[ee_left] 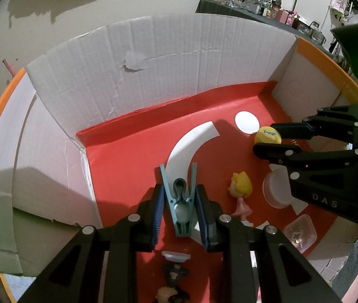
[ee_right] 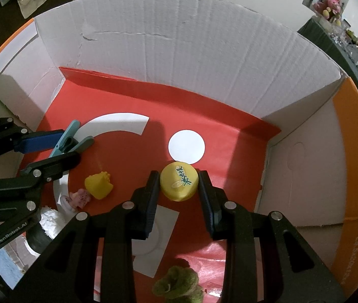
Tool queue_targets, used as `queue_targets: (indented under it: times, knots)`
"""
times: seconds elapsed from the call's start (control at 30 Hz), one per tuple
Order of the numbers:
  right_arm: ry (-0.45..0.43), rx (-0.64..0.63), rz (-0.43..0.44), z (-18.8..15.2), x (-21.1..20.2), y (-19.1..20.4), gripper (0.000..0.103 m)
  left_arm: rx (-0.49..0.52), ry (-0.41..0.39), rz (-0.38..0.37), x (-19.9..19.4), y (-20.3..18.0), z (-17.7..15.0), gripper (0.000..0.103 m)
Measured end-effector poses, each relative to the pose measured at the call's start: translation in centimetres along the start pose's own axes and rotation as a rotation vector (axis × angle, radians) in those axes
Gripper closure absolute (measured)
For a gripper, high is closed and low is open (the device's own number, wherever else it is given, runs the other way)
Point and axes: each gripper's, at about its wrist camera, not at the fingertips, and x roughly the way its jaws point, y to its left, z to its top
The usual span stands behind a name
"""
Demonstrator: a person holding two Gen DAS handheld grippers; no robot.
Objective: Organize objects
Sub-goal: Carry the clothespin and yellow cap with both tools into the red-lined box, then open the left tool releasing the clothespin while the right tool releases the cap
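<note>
Gripping teal clothespin (ee_left: 182,208) in left gripper (ee_left: 180,214), yellow cap (ee_right: 179,182) in right gripper (ee_right: 179,189), both above red box floor (ee_left: 128,156). Sorting judged unfinished: doll (ee_left: 241,185), tubs lay loose near right.

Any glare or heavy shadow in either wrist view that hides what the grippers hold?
Left wrist view: green flare at the right edge, clear of the teal clip in the left gripper. Right wrist view: even light, yellow cap in the right gripper sharp; fisheye bends the box wall.

Cap (ee_right: 179,182) right of clothespin (ee_right: 69,141), inside box (ee_right: 179,50).
</note>
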Motion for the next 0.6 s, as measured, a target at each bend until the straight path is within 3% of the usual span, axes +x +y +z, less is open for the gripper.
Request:
queue_targets:
  times: [0.6]
  knots:
    - [-0.002,0.005,0.003,0.1,0.1,0.2,0.073,0.005,-0.001,0.006,0.5,0.2,0.9,0.072]
